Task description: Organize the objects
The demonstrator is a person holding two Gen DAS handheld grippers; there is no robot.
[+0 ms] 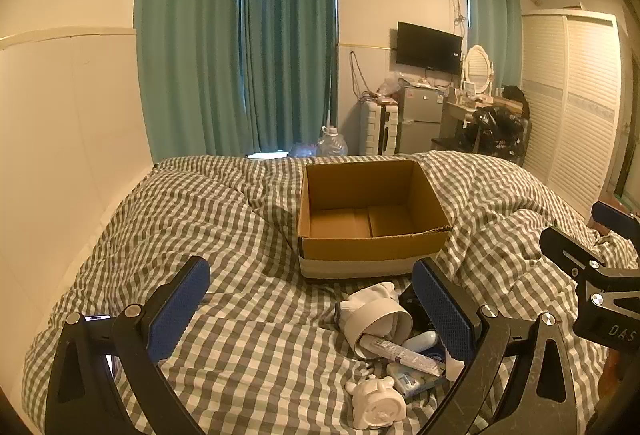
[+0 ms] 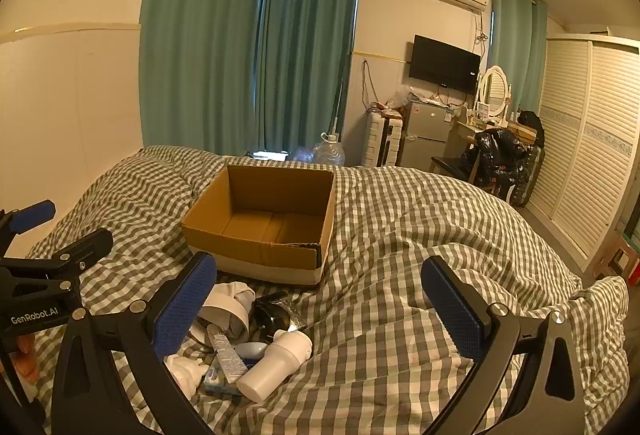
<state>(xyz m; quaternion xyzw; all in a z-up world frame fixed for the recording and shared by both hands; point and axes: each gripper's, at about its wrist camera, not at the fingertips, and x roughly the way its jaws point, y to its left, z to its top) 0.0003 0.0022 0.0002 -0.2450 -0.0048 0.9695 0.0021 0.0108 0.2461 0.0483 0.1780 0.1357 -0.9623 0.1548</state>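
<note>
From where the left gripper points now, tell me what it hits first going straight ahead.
Probably the checked duvet just short of the cardboard box. The open left gripper points slightly downward, nothing between its fingers; depth is uncertain.

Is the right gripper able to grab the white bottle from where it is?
Probably yes. The right gripper is open and empty, and the white bottle lies on top of the pile with nothing covering it, just below and left of the fingers.

A box point(image 1: 372, 219) is set on the bed point(image 1: 200, 219) — a heap of small things point(image 1: 396, 339) lies just before it, and a fridge point(image 1: 420, 115) stands well behind.
</note>
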